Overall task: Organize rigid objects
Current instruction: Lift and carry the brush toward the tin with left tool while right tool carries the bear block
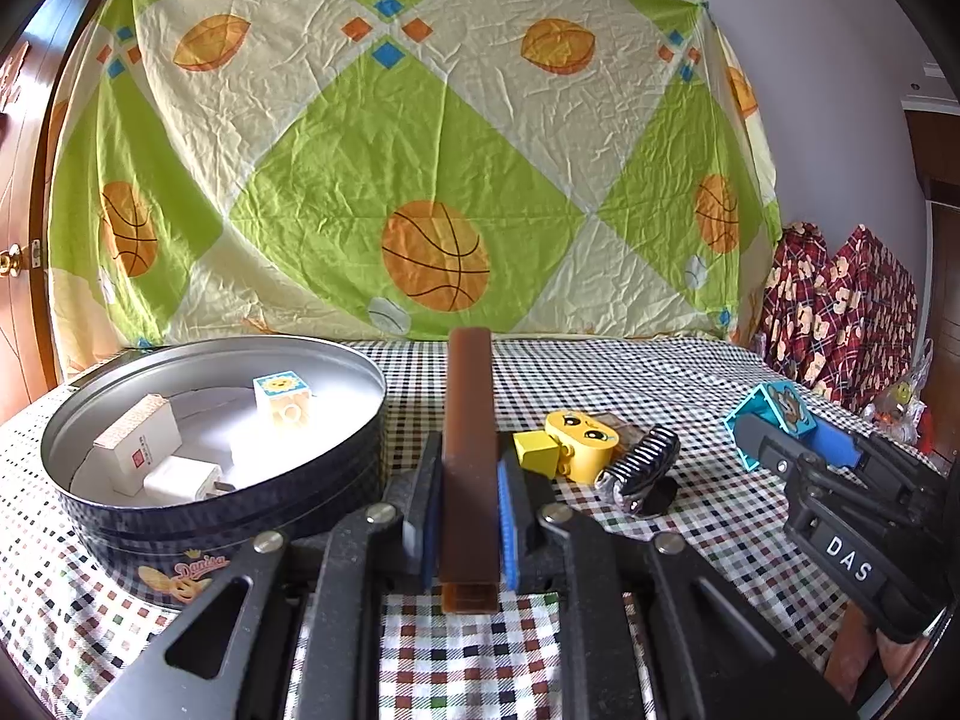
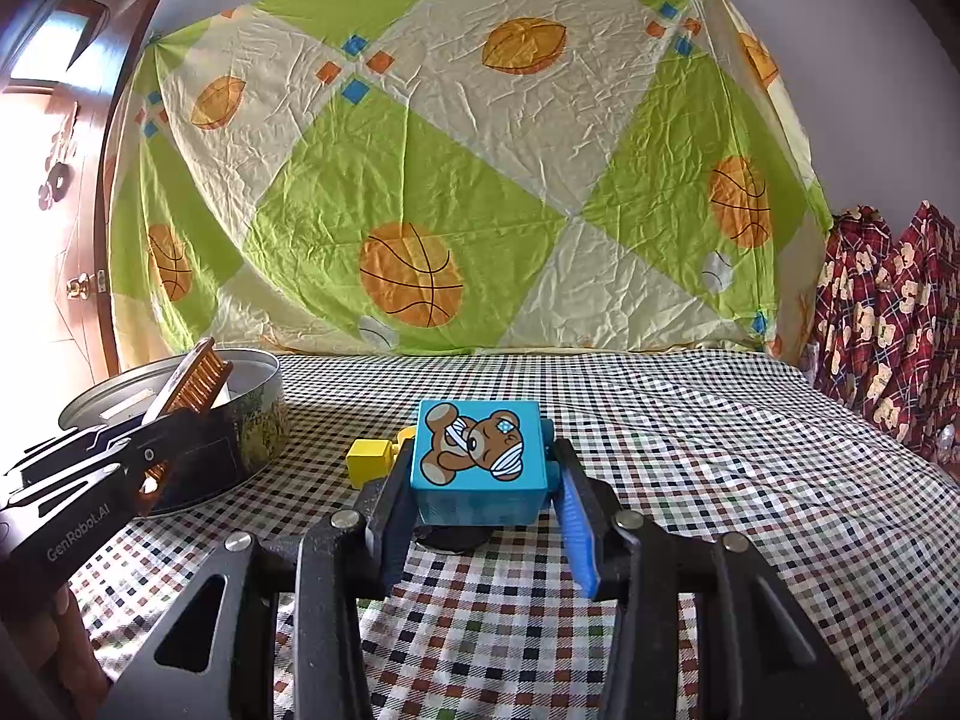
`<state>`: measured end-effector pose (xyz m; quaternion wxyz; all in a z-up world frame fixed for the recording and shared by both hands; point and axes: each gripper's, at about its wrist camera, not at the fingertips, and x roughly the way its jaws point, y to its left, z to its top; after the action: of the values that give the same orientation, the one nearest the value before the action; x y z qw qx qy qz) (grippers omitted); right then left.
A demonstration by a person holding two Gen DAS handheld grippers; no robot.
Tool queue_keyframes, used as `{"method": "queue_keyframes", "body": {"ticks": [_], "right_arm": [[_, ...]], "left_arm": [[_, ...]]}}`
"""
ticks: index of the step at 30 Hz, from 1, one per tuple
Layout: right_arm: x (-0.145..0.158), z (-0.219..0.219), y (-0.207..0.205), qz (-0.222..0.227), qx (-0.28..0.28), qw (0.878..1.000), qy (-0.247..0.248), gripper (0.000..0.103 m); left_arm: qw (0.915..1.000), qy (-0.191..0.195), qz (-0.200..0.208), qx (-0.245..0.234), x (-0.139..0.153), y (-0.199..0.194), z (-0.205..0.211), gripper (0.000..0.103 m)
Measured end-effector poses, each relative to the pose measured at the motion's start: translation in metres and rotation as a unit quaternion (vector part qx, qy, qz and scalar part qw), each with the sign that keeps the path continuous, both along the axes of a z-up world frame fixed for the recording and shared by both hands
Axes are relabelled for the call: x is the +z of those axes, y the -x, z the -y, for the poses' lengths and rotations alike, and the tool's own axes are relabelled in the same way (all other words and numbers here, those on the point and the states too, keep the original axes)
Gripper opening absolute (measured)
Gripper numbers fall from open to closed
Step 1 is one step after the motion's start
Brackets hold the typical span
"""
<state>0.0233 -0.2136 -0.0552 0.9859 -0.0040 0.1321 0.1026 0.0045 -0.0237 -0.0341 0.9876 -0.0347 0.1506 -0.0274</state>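
My left gripper (image 1: 468, 480) is shut on a brown comb (image 1: 469, 450), seen edge-on, held just right of the round tin (image 1: 336, 480). In the right wrist view the comb (image 2: 198, 381) tilts over the tin's rim (image 2: 264, 414). The tin holds a white box (image 1: 138, 441), a white charger (image 1: 180, 477) and a sun-picture cube (image 1: 282, 399). My right gripper (image 2: 480, 468) is shut on a blue bear cube (image 2: 480, 456) above the checkered cloth; it also shows in the left wrist view (image 1: 780, 414).
A yellow face block (image 1: 582, 444) with a small yellow brick (image 1: 534, 453) and a black-and-white hair clip (image 1: 642, 462) lie on the checkered cloth (image 1: 690, 378). A sports-print sheet (image 1: 390, 150) hangs behind. Red plaid fabric (image 1: 840, 312) sits at the right.
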Motion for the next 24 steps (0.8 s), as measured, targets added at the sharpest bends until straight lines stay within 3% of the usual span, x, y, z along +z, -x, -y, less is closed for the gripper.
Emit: {"method": "queue_keyframes", "body": {"ticks": [24], "right_arm": [[0.001, -0.020, 0.000, -0.002, -0.002, 1.000, 0.009, 0.045]], "left_arm": [[0.9996, -0.003, 0.019, 0.019, 0.002, 0.007, -0.009, 0.013]]}}
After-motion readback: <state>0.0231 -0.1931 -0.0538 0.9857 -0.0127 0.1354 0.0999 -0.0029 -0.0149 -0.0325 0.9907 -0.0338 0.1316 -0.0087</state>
